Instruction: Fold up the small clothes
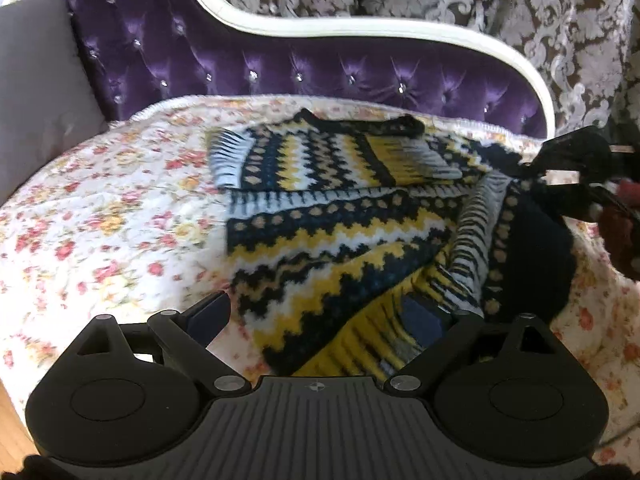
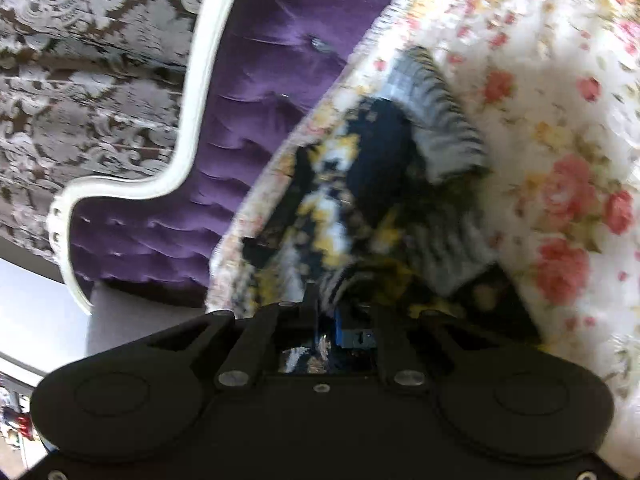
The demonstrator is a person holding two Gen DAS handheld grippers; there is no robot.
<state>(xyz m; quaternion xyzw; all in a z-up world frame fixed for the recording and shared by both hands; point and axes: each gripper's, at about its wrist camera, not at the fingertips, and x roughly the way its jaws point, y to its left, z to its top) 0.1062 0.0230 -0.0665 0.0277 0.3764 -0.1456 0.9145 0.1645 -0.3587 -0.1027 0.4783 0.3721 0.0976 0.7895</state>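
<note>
A knitted sweater [image 1: 340,216] in yellow, black, white and blue zigzag bands lies partly folded on a floral bedspread [image 1: 100,216]. My left gripper [image 1: 320,316] is open wide, and the sweater's near hem lies between its fingers [image 1: 212,312] without being pinched. At the sweater's right edge my right gripper [image 1: 572,156] comes in from the side. In the blurred right wrist view, the right gripper [image 2: 344,314] has its jaws close together with sweater [image 2: 360,184] fabric bunched between them.
A purple tufted headboard [image 1: 320,68] with a white frame runs behind the bed. A grey pillow [image 1: 36,92] sits at the left. A person's dark red sleeve [image 1: 624,236] shows at the right edge. Wooden floor [image 1: 12,432] is visible at the lower left.
</note>
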